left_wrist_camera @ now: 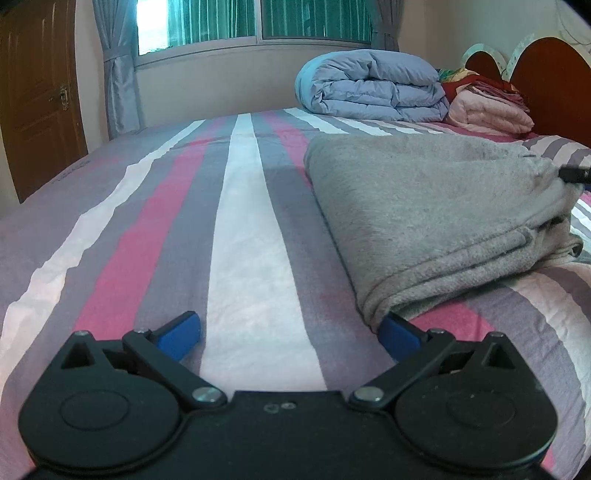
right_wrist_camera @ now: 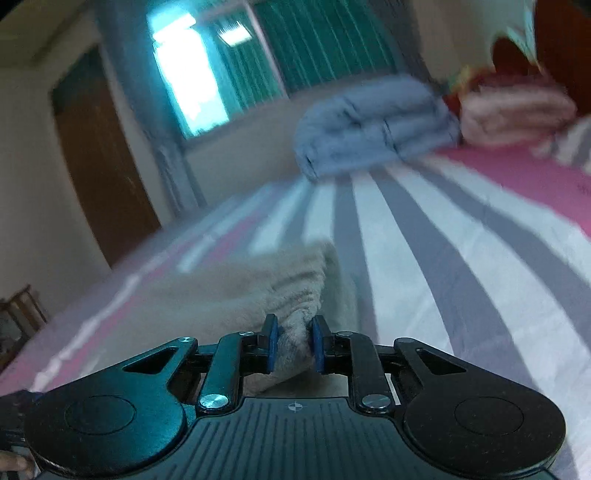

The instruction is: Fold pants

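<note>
The grey pants (left_wrist_camera: 436, 218) lie folded in a thick stack on the striped bed sheet (left_wrist_camera: 243, 229), to the right in the left wrist view. My left gripper (left_wrist_camera: 291, 332) is open and empty, low over the sheet, its right pad (left_wrist_camera: 397, 334) just at the near corner of the stack. My right gripper (right_wrist_camera: 293, 343) is shut on a bunched edge of the pants (right_wrist_camera: 266, 291); that view is blurred. A black tip of the right gripper (left_wrist_camera: 574, 173) shows at the stack's far right side.
A folded blue duvet (left_wrist_camera: 373, 86) and pink blankets (left_wrist_camera: 487, 110) sit at the head of the bed by the red headboard (left_wrist_camera: 546, 81). A window with curtains (left_wrist_camera: 255, 18) is behind, a wooden door (left_wrist_camera: 37, 96) at the left.
</note>
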A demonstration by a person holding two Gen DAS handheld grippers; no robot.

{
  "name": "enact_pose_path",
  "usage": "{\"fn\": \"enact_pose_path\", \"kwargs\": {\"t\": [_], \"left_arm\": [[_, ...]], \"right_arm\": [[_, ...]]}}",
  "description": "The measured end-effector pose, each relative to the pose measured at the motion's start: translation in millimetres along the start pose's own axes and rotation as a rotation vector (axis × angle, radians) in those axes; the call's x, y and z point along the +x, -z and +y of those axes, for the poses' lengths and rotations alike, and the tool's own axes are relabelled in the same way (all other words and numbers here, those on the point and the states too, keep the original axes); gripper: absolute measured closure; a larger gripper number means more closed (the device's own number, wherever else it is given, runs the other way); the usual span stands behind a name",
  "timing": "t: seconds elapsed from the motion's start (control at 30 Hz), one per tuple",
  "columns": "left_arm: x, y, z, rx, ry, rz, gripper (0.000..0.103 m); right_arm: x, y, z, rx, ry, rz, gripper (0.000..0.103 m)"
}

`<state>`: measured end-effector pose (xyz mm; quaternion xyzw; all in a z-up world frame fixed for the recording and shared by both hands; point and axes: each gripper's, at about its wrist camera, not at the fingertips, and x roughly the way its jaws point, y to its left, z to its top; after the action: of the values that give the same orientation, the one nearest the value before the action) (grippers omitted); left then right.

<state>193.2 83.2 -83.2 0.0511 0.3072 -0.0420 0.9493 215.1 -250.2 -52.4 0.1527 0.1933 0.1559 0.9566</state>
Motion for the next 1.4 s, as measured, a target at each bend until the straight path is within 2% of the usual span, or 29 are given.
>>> {"fn": "enact_pose_path", "kwargs": {"t": [0.03, 0.1, 0.13, 0.23, 0.33, 0.43, 0.57, 0.63, 0.7, 0.77, 0.8, 0.97, 1.03, 1.07, 1.13, 1.2, 1.23, 1.27, 1.3, 1.33, 1.4], "left_arm": [[0.2, -0.5, -0.2, 0.000, 0.001, 0.000, 0.005], [0.6, -1.2, -0.2, 0.000, 0.000, 0.003, 0.005], [0.5, -1.1, -0.4, 0.001, -0.001, 0.003, 0.005], [0.0, -0.8, -2.1, 0.012, -0.007, 0.004, 0.005], [-1.5, -1.4, -3.8, 0.018, -0.015, 0.007, 0.005], [-4.5, -2.3, -8.0, 0.031, -0.033, 0.011, 0.006], [-3.1, -3.2, -6.4, 0.005, -0.032, 0.023, 0.006], [-2.1, -3.0, -6.2, -0.002, -0.031, 0.026, 0.006], [-1.9, -2.7, -6.8, 0.000, -0.033, 0.028, 0.006], [-1.8, -2.6, -7.7, 0.004, -0.036, 0.025, 0.006], [-1.6, -2.6, -7.8, 0.005, -0.036, 0.026, 0.006], [-0.3, -2.5, -7.6, 0.007, -0.035, 0.029, 0.006], [-0.4, -2.6, -8.3, 0.007, -0.036, 0.030, 0.006], [-0.8, -2.6, -9.0, 0.012, -0.039, 0.029, 0.006], [-0.8, -2.1, -9.9, 0.017, -0.043, 0.028, 0.006], [-0.2, -1.9, -10.1, 0.020, -0.043, 0.028, 0.006], [0.2, -2.1, -10.3, 0.021, -0.042, 0.029, 0.006], [0.5, -2.4, -10.4, 0.021, -0.041, 0.032, 0.006], [0.6, -2.9, -10.1, 0.018, -0.040, 0.035, 0.006], [-0.5, -3.6, -10.0, 0.017, -0.040, 0.037, 0.006], [-5.4, -4.1, -10.7, 0.033, -0.039, 0.045, 0.006]], "right_arm": [[0.3, 1.2, 1.1, -0.015, 0.009, -0.002, 0.084], [23.6, 6.6, -6.2, 0.004, 0.075, 0.142, 0.084], [26.4, 6.4, -14.8, 0.060, 0.062, 0.158, 0.084], [5.8, -1.7, -15.6, 0.093, 0.025, 0.059, 0.083], [-9.2, -5.6, -21.3, 0.169, 0.011, 0.020, 0.083], [-21.9, -2.8, -31.7, 0.265, 0.010, 0.014, 0.083], [-31.0, -3.9, -39.3, 0.372, -0.060, 0.055, 0.083], [-26.6, -3.0, -44.1, 0.435, -0.092, 0.097, 0.077], [-21.4, 2.8, -43.3, 0.467, -0.099, 0.124, 0.060], [-18.3, 5.3, -42.3, 0.491, -0.107, 0.146, 0.051], [-11.8, 7.1, -44.7, 0.513, -0.118, 0.164, 0.050], [0.1, 13.6, -59.7, 0.625, -0.152, 0.168, 0.050], [1.8, 11.1, -64.6, 0.631, -0.169, 0.168, 0.050], [-0.9, 7.4, -62.7, 0.601, -0.173, 0.152, 0.067], [-12.4, -3.2, -52.1, 0.496, -0.195, 0.069, 0.070], [-23.4, -8.0, -45.8, 0.441, -0.211, -0.002, 0.071], [-19.6, -5.4, -46.6, 0.429, -0.164, 0.022, 0.071], [-8.8, -1.3, -50.6, 0.433, -0.092, 0.095, 0.071], [0.9, 4.3, -58.8, 0.468, -0.067, 0.152, 0.070], [2.2, 6.0, -66.3, 0.512, -0.089, 0.154, 0.070], [-3.6, 2.3, -70.8, 0.518, -0.111, 0.149, 0.066]]}}
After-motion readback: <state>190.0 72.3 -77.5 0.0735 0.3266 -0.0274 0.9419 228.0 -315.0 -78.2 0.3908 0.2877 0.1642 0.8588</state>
